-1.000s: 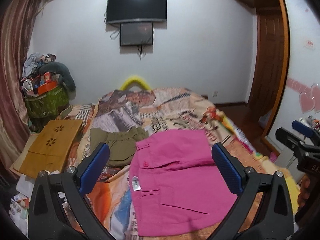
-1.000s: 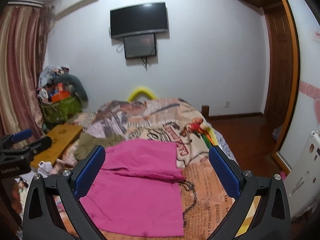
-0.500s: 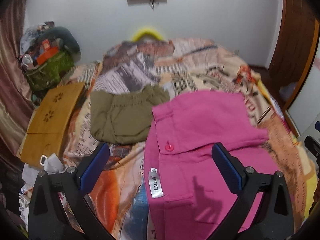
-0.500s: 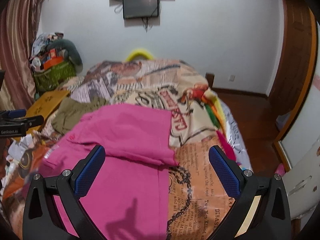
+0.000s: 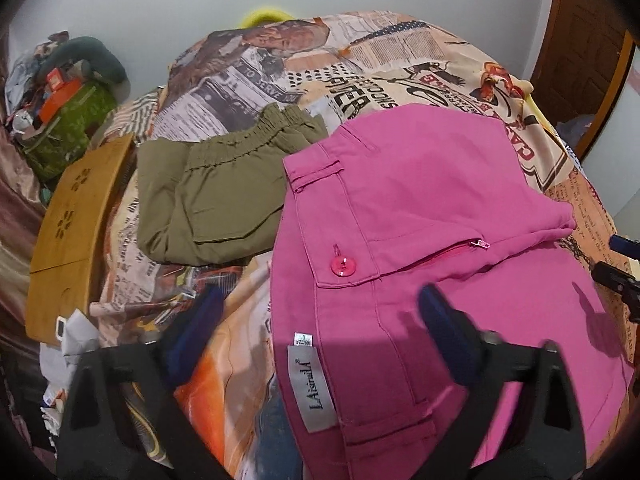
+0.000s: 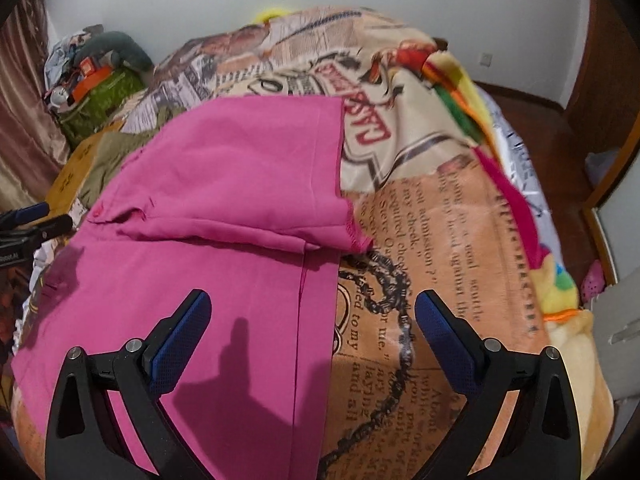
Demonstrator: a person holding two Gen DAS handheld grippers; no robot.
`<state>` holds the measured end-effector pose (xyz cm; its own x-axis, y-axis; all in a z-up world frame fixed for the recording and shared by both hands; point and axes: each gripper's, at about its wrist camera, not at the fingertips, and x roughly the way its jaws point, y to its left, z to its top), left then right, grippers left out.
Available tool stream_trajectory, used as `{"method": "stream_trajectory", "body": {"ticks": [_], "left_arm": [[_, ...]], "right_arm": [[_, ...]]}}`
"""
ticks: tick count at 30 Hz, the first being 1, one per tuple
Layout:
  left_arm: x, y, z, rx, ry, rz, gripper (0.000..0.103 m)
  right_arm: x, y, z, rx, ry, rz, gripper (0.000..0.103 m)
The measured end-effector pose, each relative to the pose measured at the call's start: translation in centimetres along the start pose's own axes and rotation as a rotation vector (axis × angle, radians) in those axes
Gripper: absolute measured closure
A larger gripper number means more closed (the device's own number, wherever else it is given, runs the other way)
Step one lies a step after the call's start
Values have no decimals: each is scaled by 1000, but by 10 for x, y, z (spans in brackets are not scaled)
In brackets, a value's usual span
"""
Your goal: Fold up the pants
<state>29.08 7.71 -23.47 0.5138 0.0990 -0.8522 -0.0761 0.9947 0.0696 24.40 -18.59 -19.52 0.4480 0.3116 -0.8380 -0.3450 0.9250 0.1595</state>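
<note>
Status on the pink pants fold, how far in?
Early. Done: the pink pants lie on the printed blanket with one fold already in, the upper layer's raw edge showing in the right wrist view. In hand: nothing; left gripper over the waistband and right gripper over the leg end have just been closing slightly, jaws open with no cloth pinched. Left: grab and finish folding. Olive pants lie beside.

Pink pants [image 6: 224,208] on printed blanket [image 6: 432,248], right claw [image 6: 312,316] closing, empty

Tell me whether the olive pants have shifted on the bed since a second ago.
No. The olive pants sit beside the same newspaper-print patch of blanket and the wooden board; only the camera came closer.
</note>
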Motion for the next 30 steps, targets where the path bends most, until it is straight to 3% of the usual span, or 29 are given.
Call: {"method": "stream_trajectory", "body": {"ticks": [2, 8, 11, 15, 17, 19, 20, 28, 30], "left_arm": [[9, 0, 0, 6, 31, -8, 23], [24, 0, -9, -8, 88, -74, 26], [33, 3, -12, -36, 125, -121, 28], [42, 6, -18, -80, 158, -171, 33], [43, 4, -21, -89, 163, -198, 41], [40, 3, -22, -84, 158, -198, 48], [39, 2, -22, -80, 158, -217, 61], [30, 4, -27, -68, 165, -194, 82], [29, 9, -30, -78, 169, -205, 82]], "right_arm": [[10, -3, 1, -7, 27, 9, 14], [37, -4, 5, -18, 114, 65, 33], [42, -6, 4, -9, 126, 106, 40], [46, -7, 2, 5, 141, 127, 57], [46, -6, 0, 4, 144, 144, 64], [45, -3, -1, -2, 144, 154, 84], [44, -1, -1, -5, 144, 144, 92], [30, 6, -6, -28, 132, 118, 98], [24, 6, -9, -34, 126, 118, 98]]}}
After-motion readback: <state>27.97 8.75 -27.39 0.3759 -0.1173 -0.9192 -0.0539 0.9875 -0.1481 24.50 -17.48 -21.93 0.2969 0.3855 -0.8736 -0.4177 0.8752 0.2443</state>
